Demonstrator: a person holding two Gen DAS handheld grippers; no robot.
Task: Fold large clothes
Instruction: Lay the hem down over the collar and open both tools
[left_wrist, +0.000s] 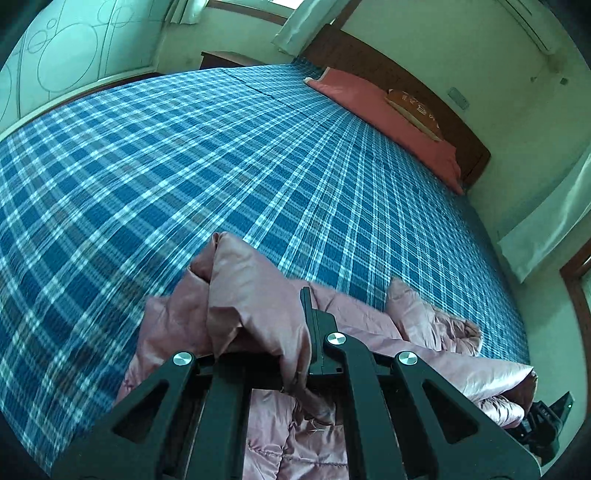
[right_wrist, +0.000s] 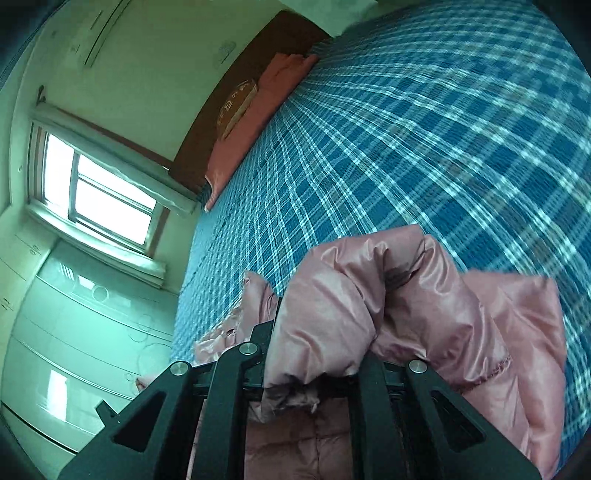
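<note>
A pink padded jacket (left_wrist: 255, 295) hangs from both grippers above the blue plaid bed (left_wrist: 221, 155). My left gripper (left_wrist: 262, 325) is shut on a fold of the jacket; the cloth drapes over its left finger and only the right finger (left_wrist: 314, 325) shows. My right gripper (right_wrist: 317, 332) is shut on another bunched part of the jacket (right_wrist: 369, 295), which hides its right finger. The rest of the jacket trails below and to the right in the left wrist view (left_wrist: 436, 325). The right gripper's body also shows in the left wrist view (left_wrist: 546, 421).
A pink pillow (left_wrist: 388, 110) with an orange cushion (left_wrist: 413, 107) lies by the brown headboard (left_wrist: 369, 62). A window (right_wrist: 99, 195) and a pale wardrobe (right_wrist: 74, 332) stand beside the bed (right_wrist: 406, 129).
</note>
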